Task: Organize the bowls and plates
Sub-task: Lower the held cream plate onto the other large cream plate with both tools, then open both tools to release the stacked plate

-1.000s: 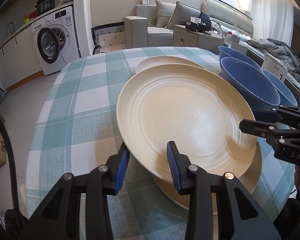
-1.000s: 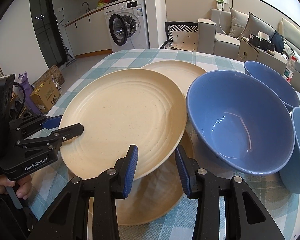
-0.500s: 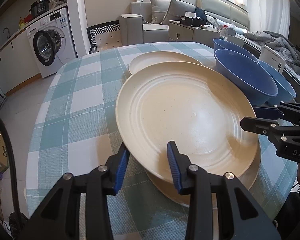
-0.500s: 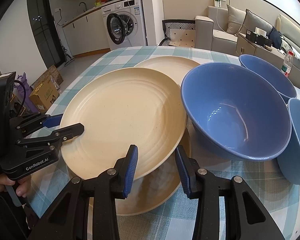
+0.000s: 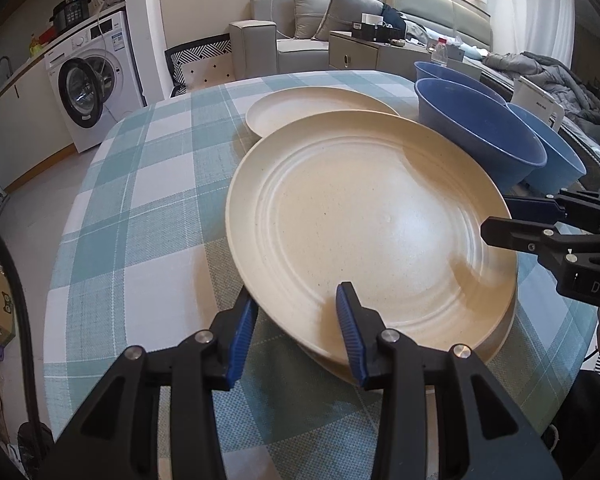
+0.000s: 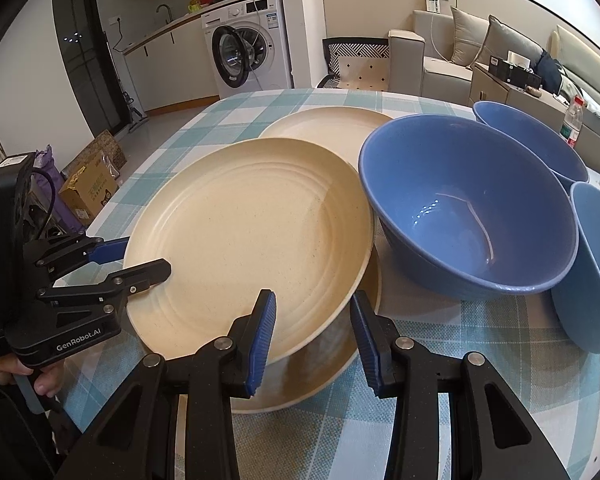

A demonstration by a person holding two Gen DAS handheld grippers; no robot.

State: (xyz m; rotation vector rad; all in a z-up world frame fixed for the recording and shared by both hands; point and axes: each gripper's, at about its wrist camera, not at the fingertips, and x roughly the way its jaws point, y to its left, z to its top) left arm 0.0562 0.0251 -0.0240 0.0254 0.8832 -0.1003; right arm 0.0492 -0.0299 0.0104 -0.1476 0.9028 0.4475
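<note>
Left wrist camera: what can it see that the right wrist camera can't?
Only the left wrist camera shows the heap of dark clothes at the far right. Only the right wrist camera shows the dark door and the shiny inside bottom of the nearest blue bowl. Both show the top plate gripped by the left tool and the right tool, the plate under it, a third plate behind, two more blue bowls, the checked tablecloth and the washing machine.
</note>
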